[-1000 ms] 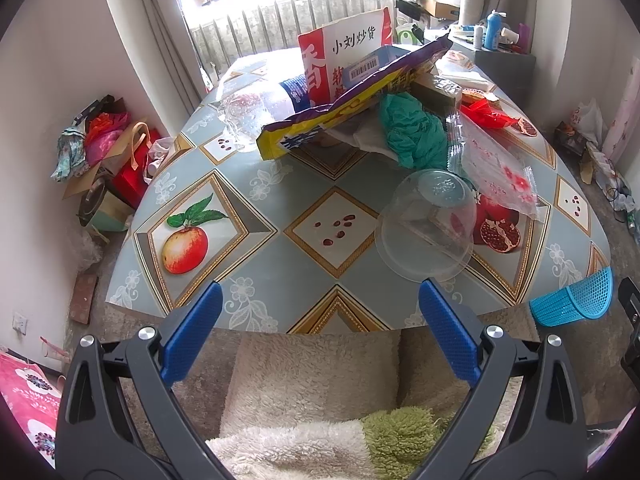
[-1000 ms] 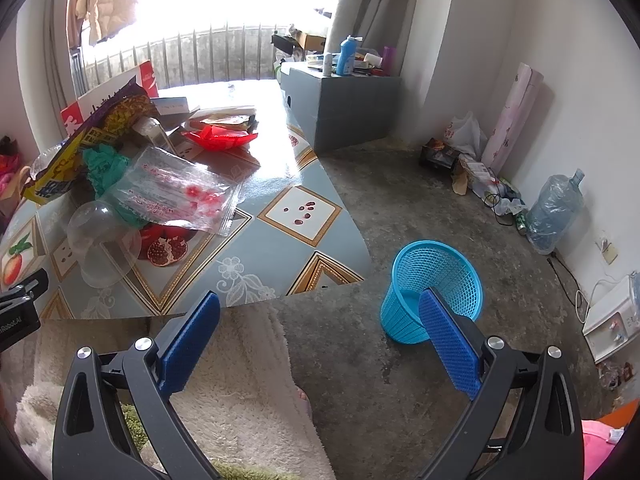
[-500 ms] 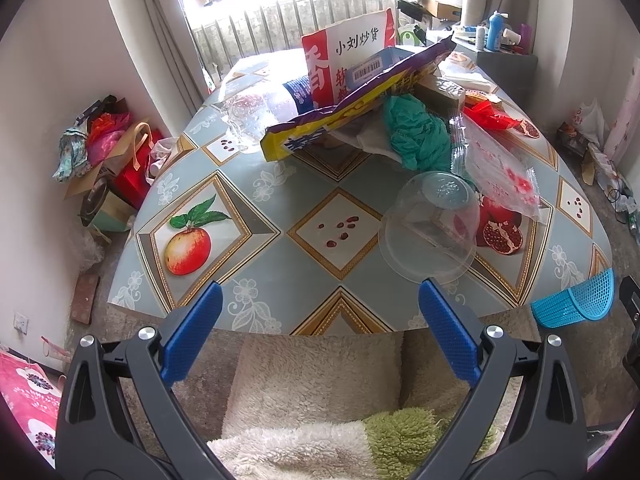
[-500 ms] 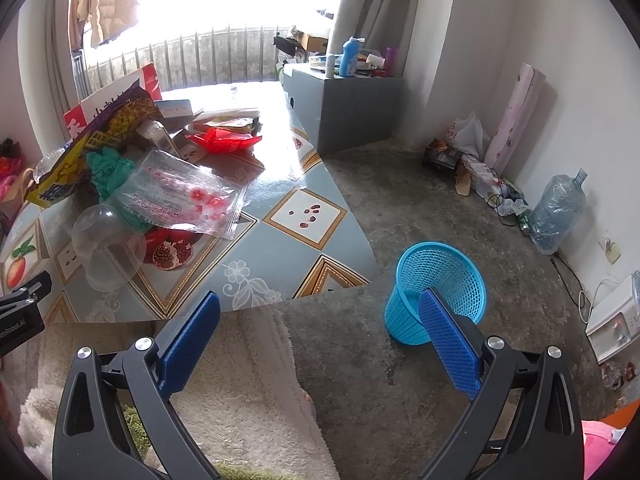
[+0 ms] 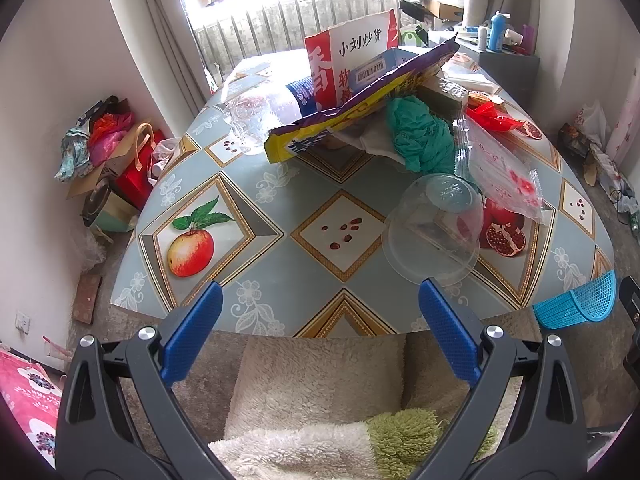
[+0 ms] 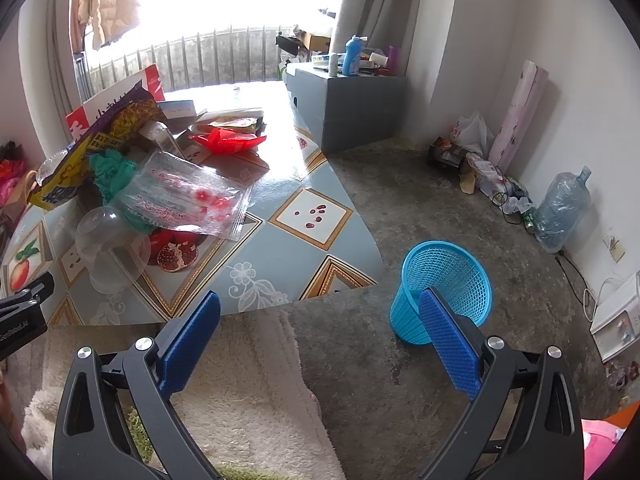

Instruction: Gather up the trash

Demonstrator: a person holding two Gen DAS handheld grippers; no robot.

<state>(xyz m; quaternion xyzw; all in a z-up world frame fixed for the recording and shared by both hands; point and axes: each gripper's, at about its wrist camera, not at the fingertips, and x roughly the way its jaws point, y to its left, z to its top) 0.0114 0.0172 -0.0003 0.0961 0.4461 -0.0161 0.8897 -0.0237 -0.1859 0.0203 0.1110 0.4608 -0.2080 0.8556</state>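
Observation:
Trash is piled on a table with a fruit-pattern cloth: an upturned clear plastic bowl, a clear zip bag with red print, a green crumpled bag, a purple-yellow snack bag, a clear bottle and a red wrapper. My left gripper is open at the table's near edge, nothing between its fingers. My right gripper is open above the floor, its right pad in front of a blue mesh wastebasket. The bowl and zip bag lie to its left.
A fluffy cream and green garment fills the bottom of both views. A grey cabinet with bottles stands behind the table. Bags and boxes sit left of the table, a water jug and clutter along the right wall.
Both grippers have edged slightly forward toward the table; the bowl and basket sit a little nearer. Both stay open and hold nothing.

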